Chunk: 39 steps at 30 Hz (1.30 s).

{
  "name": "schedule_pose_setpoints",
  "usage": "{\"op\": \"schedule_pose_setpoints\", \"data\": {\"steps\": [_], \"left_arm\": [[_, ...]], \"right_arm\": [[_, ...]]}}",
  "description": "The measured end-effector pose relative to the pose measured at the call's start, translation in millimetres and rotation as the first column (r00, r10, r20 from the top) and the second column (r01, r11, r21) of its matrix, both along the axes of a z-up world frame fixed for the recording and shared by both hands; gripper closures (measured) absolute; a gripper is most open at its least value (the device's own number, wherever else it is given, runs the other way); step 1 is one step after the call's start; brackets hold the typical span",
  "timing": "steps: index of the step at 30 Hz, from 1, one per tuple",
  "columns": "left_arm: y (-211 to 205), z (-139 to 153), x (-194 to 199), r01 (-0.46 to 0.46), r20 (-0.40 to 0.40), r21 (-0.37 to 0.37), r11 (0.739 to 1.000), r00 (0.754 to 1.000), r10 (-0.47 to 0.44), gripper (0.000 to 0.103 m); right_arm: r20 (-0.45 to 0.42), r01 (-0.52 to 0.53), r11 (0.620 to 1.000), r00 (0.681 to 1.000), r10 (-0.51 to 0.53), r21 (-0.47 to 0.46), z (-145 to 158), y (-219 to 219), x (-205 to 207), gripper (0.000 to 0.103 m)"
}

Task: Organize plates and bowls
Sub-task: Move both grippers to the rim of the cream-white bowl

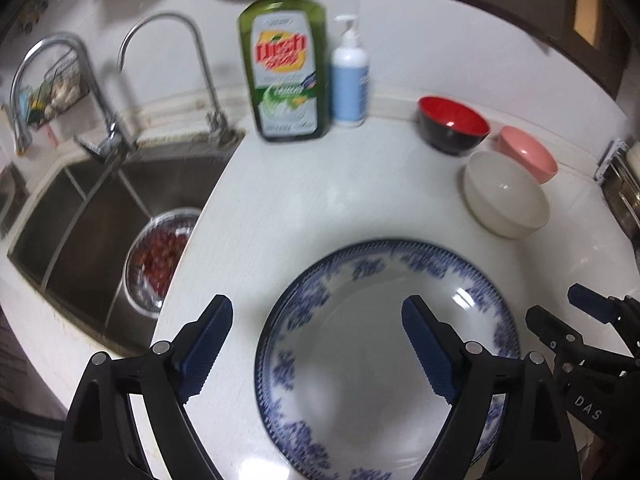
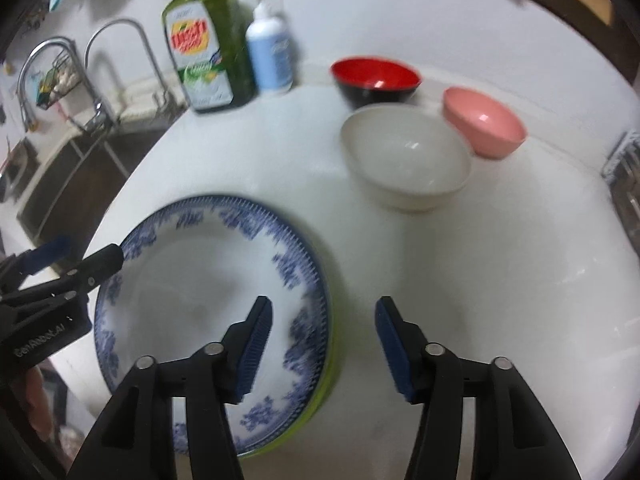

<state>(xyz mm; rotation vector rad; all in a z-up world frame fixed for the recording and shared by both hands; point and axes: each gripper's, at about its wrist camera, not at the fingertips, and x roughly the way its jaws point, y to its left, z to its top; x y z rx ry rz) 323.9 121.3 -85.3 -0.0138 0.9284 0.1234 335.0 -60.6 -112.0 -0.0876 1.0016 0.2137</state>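
Observation:
A blue-and-white patterned plate [image 1: 360, 360] [image 2: 208, 304] lies on the white counter, on top of a green-rimmed plate [image 2: 326, 380]. My left gripper [image 1: 318, 344] is open and empty, straddling the plate's left rim. My right gripper [image 2: 324, 340] is open and empty over the plate's right edge. Behind stand a white bowl [image 1: 506, 194] [image 2: 406, 156], a pink bowl [image 1: 528, 154] [image 2: 484, 122] and a red-and-black bowl [image 1: 452, 124] [image 2: 376, 80].
A green dish-soap bottle [image 1: 286, 68] [image 2: 204, 48] and a white pump bottle [image 1: 350, 76] [image 2: 270, 52] stand at the wall. A steel sink [image 1: 100, 216] on the left holds a metal bowl of red fruit [image 1: 160, 256]. A wire rack [image 2: 624, 184] is at the right edge.

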Motion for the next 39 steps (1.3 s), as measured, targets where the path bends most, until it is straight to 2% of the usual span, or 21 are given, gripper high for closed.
{"op": "schedule_pose_setpoints", "data": {"steps": [6, 18, 21, 30, 39], "left_arm": [[-19, 10, 17, 0.048, 0.038, 0.024, 0.999, 0.998, -0.049, 0.015], [-60, 29, 51, 0.154, 0.072, 0.044, 0.987, 0.985, -0.157, 0.015], [-65, 32, 63, 0.172, 0.073, 0.046, 0.984, 0.982, -0.175, 0.015], [-86, 23, 105, 0.247, 0.022, 0.029, 0.968, 0.969, -0.248, 0.015], [-107, 0, 146, 0.321, -0.047, 0.028, 0.947, 0.947, -0.319, 0.020]], "right_arm": [[0.089, 0.018, 0.998, 0.996, -0.013, -0.058, 15, -11, 3, 0.040], [0.154, 0.111, 0.994, 0.982, -0.107, -0.014, 42, -52, 23, 0.040], [0.176, 0.126, 0.992, 0.977, -0.118, -0.033, 47, -57, 30, 0.035], [0.150, 0.162, 0.987, 0.976, -0.158, -0.016, 49, -74, 61, 0.035], [0.087, 0.219, 0.975, 0.972, -0.217, -0.019, 32, -89, 99, 0.037]]}}
